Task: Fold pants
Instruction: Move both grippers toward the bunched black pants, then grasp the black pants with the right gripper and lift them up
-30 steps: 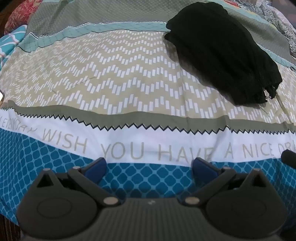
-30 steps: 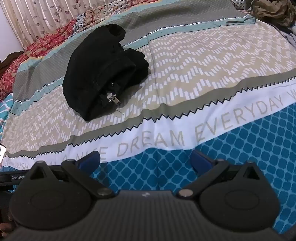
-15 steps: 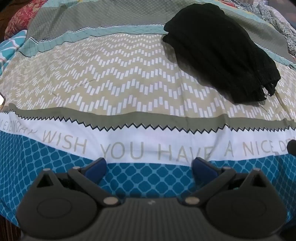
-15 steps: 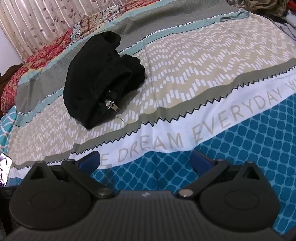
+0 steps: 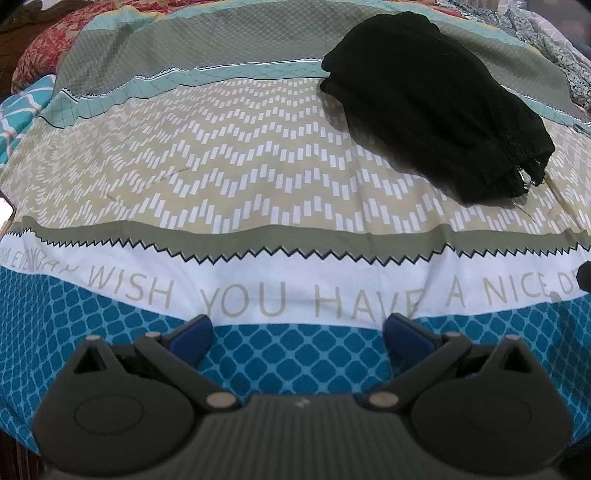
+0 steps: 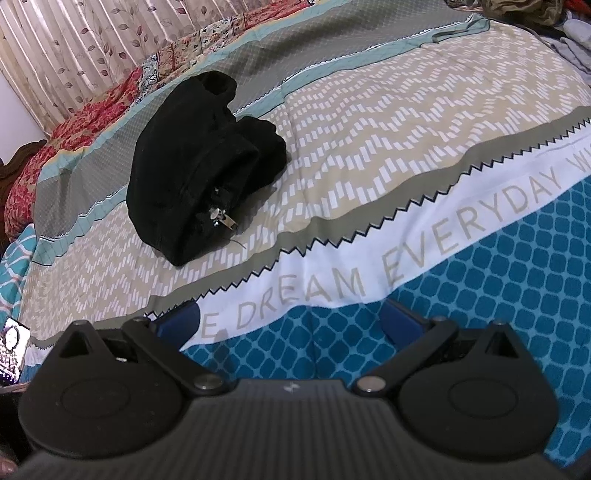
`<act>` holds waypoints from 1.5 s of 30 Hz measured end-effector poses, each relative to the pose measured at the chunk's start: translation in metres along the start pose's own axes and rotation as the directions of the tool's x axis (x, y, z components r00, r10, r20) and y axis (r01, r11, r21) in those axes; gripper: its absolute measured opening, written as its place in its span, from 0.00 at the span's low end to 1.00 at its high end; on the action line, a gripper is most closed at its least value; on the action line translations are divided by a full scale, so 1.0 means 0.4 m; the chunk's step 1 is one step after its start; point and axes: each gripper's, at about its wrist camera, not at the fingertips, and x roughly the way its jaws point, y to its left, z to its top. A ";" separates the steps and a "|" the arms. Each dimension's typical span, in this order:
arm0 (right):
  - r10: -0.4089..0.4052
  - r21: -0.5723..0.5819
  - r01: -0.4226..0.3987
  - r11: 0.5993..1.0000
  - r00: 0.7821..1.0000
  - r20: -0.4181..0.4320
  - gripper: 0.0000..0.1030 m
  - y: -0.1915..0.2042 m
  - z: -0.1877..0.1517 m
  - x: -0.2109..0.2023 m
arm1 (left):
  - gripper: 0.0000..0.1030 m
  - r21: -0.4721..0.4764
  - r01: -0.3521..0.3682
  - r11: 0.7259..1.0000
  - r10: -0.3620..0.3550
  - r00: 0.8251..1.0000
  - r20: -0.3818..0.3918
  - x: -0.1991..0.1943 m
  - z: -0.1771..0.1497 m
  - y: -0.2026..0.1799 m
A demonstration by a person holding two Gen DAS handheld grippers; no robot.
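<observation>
Black pants [image 5: 436, 103] lie in a folded bundle on the bed's patterned cover, at the upper right in the left wrist view. In the right wrist view the pants [image 6: 199, 162] lie at the upper left, with a metal zipper pull [image 6: 221, 218] showing at the near end. My left gripper [image 5: 299, 332] is open and empty, low over the blue band of the cover, well short of the pants. My right gripper [image 6: 291, 321] is open and empty too, over the blue and white bands, apart from the pants.
The bed cover [image 5: 258, 177] has beige zigzag, grey, white lettered and blue bands. A phone [image 6: 13, 347] lies at the left edge. A red quilt [image 6: 74, 122] and curtains [image 6: 92, 44] are behind the bed. More clothes [image 6: 524, 11] are piled at the far right.
Both grippers have drawn slightly back and shifted view; the pants sit a little farther right and higher in the right wrist view. The pants themselves have not moved. Both jaws stay open.
</observation>
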 end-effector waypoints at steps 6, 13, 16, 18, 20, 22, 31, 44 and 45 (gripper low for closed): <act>0.005 -0.024 -0.006 1.000 1.000 -0.008 1.00 0.000 0.004 -0.002 | 1.00 -0.024 0.014 1.000 -0.014 1.000 0.000 0.002 0.000 0.011; -0.007 -0.141 0.013 0.990 0.999 0.046 0.57 0.025 0.044 -0.024 | 1.00 -0.002 0.017 1.000 -0.017 1.000 0.021 -0.007 0.021 0.040; 0.004 -0.210 0.022 0.978 0.993 0.121 0.58 0.045 0.092 -0.027 | 0.99 -0.023 -0.001 1.000 0.002 0.999 0.051 -0.013 0.042 0.073; 0.021 -0.262 0.026 0.965 0.985 0.173 0.60 0.069 0.128 -0.020 | 0.96 -0.035 0.011 0.999 -0.008 0.997 0.072 -0.021 0.058 0.093; 0.042 -0.307 0.016 0.952 0.983 0.180 0.69 0.091 0.164 0.012 | 0.94 -0.048 0.032 0.998 -0.028 0.996 0.090 -0.029 0.074 0.111; 0.040 -0.324 0.018 0.946 0.984 0.173 0.72 0.104 0.187 0.055 | 0.89 -0.059 0.063 0.996 -0.057 0.993 0.103 -0.033 0.091 0.132; 0.140 -0.341 -0.128 0.931 0.990 0.008 0.13 0.190 0.225 0.155 | 0.78 -0.082 0.166 0.983 -0.150 0.974 0.171 -0.029 0.182 0.243; 0.606 -0.283 -0.603 0.746 0.791 -0.088 0.12 0.605 0.330 0.131 | 0.75 -0.209 0.146 0.967 -0.107 0.976 0.187 0.005 0.228 0.377; 0.629 -0.255 -0.620 0.742 0.775 -0.058 0.12 0.580 0.353 0.111 | 0.75 -0.207 0.148 0.967 -0.110 0.976 0.187 0.015 0.240 0.385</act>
